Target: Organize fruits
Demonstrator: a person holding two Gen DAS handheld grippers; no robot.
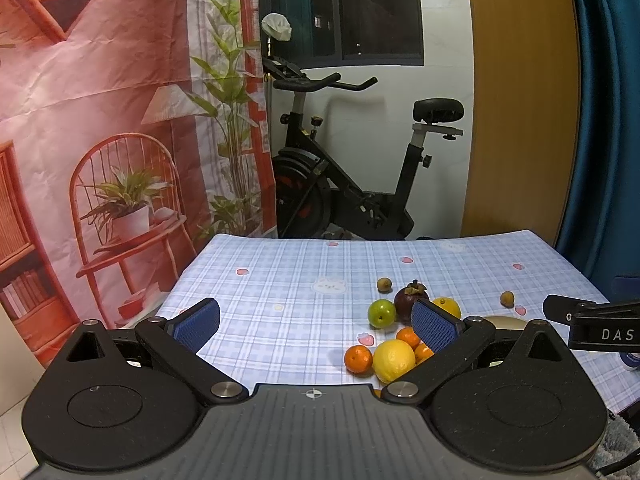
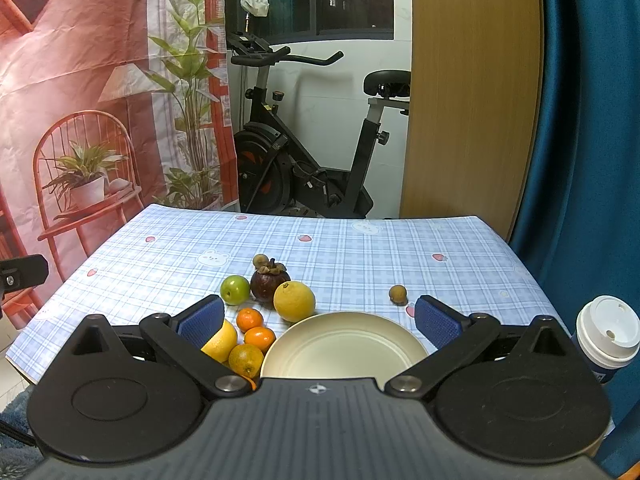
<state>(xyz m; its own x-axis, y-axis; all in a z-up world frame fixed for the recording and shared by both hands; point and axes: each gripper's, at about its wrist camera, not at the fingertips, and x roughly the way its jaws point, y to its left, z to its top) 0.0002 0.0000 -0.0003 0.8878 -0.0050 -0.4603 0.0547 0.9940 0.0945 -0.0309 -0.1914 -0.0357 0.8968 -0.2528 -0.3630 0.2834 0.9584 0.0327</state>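
Fruit lies clustered on the checked tablecloth (image 2: 360, 252): a green fruit (image 2: 235, 289), a dark mangosteen (image 2: 270, 282), a large yellow citrus (image 2: 294, 301), three small oranges (image 2: 249, 319) and a lemon (image 2: 221, 342) partly behind my finger. Two small brown longans (image 2: 398, 294) lie apart. A cream plate (image 2: 344, 350) sits bare just ahead of my right gripper (image 2: 320, 322), which is open and holds nothing. My left gripper (image 1: 318, 322) is open too, with a lemon (image 1: 393, 360) and orange (image 1: 358, 358) near its right finger and the green fruit (image 1: 382, 313) beyond.
A lidded paper cup (image 2: 608, 338) stands at the table's right edge. Behind the table are an exercise bike (image 2: 312, 160), a printed backdrop (image 2: 100, 100) on the left, a wooden panel and a blue curtain (image 2: 592, 120) on the right.
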